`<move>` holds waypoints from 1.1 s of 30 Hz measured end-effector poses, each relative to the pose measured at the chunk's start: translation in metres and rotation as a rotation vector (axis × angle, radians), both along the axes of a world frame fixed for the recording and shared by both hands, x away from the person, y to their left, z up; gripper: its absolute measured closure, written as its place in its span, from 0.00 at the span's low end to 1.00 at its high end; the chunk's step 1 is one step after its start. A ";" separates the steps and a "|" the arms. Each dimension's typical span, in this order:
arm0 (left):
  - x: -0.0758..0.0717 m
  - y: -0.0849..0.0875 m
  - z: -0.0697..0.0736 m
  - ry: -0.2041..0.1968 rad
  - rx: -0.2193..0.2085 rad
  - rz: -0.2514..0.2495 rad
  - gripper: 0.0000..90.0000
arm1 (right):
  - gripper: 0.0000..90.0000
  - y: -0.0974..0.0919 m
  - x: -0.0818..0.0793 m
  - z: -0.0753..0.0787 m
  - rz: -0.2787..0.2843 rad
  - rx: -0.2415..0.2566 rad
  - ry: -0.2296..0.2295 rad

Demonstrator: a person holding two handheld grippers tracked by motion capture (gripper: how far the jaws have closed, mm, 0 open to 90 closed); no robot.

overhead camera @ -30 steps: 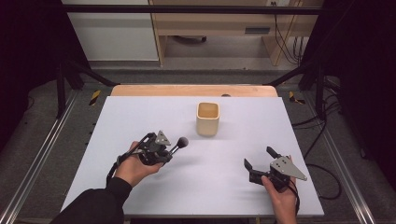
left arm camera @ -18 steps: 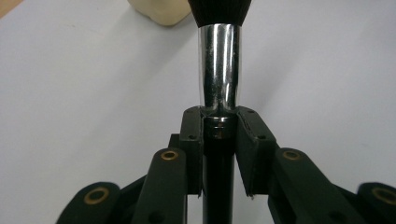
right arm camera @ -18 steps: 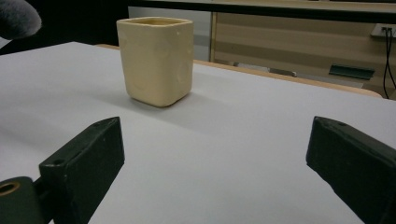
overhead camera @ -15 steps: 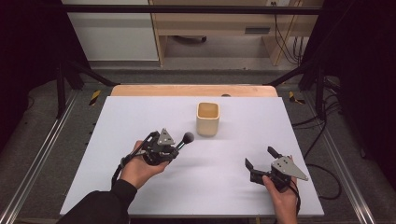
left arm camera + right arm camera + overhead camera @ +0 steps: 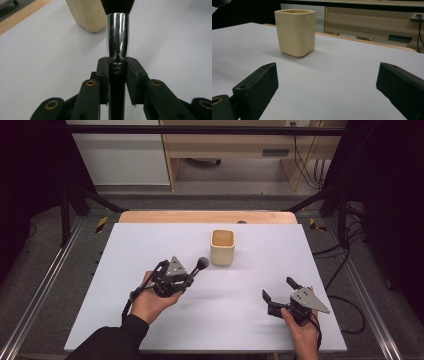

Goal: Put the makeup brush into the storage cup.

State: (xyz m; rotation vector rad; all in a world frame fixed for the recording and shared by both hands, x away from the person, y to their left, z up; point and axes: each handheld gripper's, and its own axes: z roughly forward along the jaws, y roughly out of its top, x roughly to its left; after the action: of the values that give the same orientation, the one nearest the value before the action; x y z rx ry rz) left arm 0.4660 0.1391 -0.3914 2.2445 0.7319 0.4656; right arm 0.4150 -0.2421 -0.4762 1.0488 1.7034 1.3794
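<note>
Chrome and black, the round-headed makeup brush sits clenched in the left tool, whose pads bite right at the joint between the polished metal ferrule and the black handle. In the high view the brush is carried above the white table, its dark bristle head aimed toward the cream square ceramic cup and just short of the cup's near wall. The right tool rests low near the table's front edge, well apart from the cup, released and holding nothing.

We judge the following risks:
- The ferrule is smooth and round; a grip on it may let the brush swivel or slide out as the hand tilts.
- The cup stands unsteadied; a low approach could strike its wall and push or tip it.
- The mouth is narrow; a misaligned head could catch the rim, splaying the bristles.
</note>
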 end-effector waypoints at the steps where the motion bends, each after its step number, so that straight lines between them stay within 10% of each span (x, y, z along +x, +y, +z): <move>1: 0.000 0.000 0.000 -0.006 -0.012 0.005 0.81 | 0.05 0.000 0.000 0.000 0.000 0.000 0.001; 33: -0.014 -0.007 -0.006 -0.223 -0.332 0.084 0.81 | 0.02 0.010 -0.001 0.003 0.043 0.111 0.009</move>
State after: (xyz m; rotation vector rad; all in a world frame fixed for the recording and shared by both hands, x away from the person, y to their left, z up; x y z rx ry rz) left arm 0.4516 0.1322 -0.3978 1.8252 0.7288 0.5790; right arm 0.4135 -0.2322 -0.4730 1.0859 1.6809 1.5131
